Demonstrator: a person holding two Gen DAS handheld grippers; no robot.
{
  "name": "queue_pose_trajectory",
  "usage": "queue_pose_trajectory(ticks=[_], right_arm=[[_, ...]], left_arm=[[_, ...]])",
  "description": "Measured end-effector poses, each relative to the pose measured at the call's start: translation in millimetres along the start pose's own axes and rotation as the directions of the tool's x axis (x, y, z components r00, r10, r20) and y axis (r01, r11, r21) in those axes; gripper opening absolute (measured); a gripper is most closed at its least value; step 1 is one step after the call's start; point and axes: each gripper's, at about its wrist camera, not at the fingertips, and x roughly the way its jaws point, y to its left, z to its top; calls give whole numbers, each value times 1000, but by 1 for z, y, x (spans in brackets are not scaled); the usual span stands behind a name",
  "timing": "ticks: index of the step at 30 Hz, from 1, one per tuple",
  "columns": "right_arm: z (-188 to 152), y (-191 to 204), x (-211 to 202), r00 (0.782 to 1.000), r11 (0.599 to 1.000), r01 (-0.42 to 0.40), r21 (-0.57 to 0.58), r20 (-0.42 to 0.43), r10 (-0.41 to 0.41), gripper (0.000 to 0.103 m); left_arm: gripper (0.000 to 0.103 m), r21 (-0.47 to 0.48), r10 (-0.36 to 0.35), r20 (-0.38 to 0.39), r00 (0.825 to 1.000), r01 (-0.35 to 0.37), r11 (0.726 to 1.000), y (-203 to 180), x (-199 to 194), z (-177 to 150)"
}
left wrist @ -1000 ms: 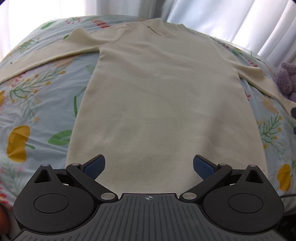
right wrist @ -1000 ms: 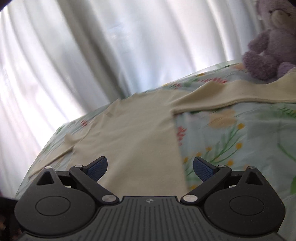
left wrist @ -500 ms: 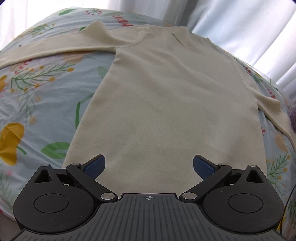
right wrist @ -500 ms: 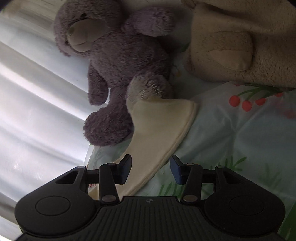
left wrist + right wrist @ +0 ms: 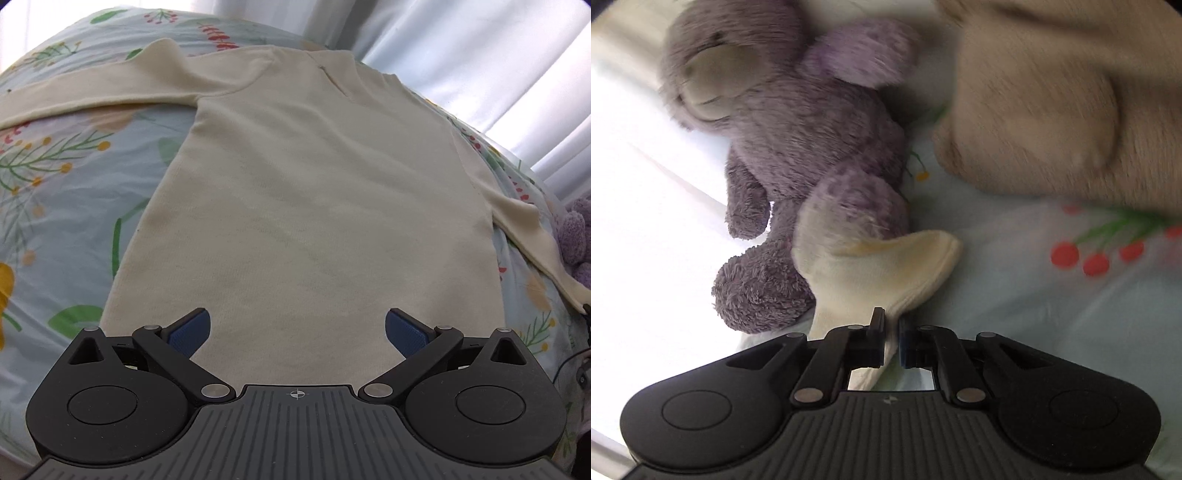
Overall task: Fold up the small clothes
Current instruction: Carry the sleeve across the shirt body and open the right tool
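Floral bedding (image 5: 55, 229) is covered at its middle by a cream top (image 5: 314, 221), spread flat. Left gripper (image 5: 297, 334) jaws are held wide apart above its hem. Right gripper (image 5: 892, 338) jaws are clamped on the sleeve cuff (image 5: 879, 269) beside a blurred purple bear (image 5: 798, 147).

Purple plush bear (image 5: 798, 155) crowds the sleeve cuff (image 5: 886, 269) from ten o'clock; beige plush toy (image 5: 1052, 96) blocks at one o'clock; bare floral bedsheet (image 5: 1034, 314) lies open toward three o'clock.
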Motion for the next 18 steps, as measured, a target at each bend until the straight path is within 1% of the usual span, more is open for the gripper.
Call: queue_pose_trajectory(ticks=[1, 2, 3, 4, 5, 6, 7, 8, 9, 10, 11, 12, 13, 14, 15, 17, 18], right_arm=[[-4, 22, -12, 999, 994, -5, -110, 46, 10, 6], [-10, 49, -24, 996, 974, -23, -225, 82, 43, 6], [-21, 75, -37, 990, 942, -60, -329, 100, 98, 6], [-34, 103, -51, 980, 897, -113, -428, 102, 172, 6], [-53, 131, -65, 962, 828, -186, -529, 74, 263, 6], [-71, 155, -77, 941, 756, -252, -604, 29, 337, 6], [-93, 177, -88, 917, 673, -312, -670, -28, 397, 6], [-119, 198, -99, 888, 576, -372, -728, -100, 448, 6], [-144, 212, -106, 865, 490, -420, -764, -173, 471, 7], [-169, 224, -109, 845, 411, -465, -784, -255, 470, 8], [-195, 232, -109, 827, 337, -511, -791, -346, 443, 15], [-218, 236, -107, 818, 294, -543, -786, -416, 398, 19], [-235, 237, -103, 813, 282, -566, -775, -466, 350, 21], [-245, 235, -99, 810, 291, -579, -762, -497, 311, 21], [-250, 231, -95, 809, 326, -587, -741, -518, 277, 21], [-243, 225, -90, 804, 413, -593, -692, -535, 259, 21], [-237, 221, -89, 799, 468, -595, -653, -545, 256, 21]], left_arm=[[103, -7, -9, 1, 1000, 9, 1000, 1, 1, 3], [102, -7, -18, 7, 1000, 18, 1000, 2, 2, 7], [99, 1, -31, 14, 999, 31, 1000, 1, 4, 13], [97, 12, -41, 19, 999, 41, 999, 0, 5, 19], [93, 23, -58, 22, 998, 57, 998, -2, 7, 26], [91, 32, -81, 25, 996, 80, 996, -5, 8, 34], [92, 40, -105, 33, 994, 104, 994, -7, 9, 42], [92, 49, -134, 51, 990, 132, 990, -9, 9, 52], [94, 56, -158, 71, 985, 154, 987, -12, 10, 60], [96, 63, -179, 91, 980, 173, 983, -14, 12, 69], [96, 69, -199, 109, 974, 193, 979, -17, 16, 78], [96, 72, -224, 115, 968, 217, 974, -19, 19, 87], [96, 71, -249, 109, 962, 242, 968, -20, 24, 94], [97, 73, -287, 88, 954, 281, 957, -24, 31, 104], [97, 75, -316, 65, 946, 312, 947, -27, 39, 112], [98, 73, -350, 25, 936, 347, 935, -37, 55, 126], [98, 83, -367, 4, 930, 365, 927, -45, 64, 132]])
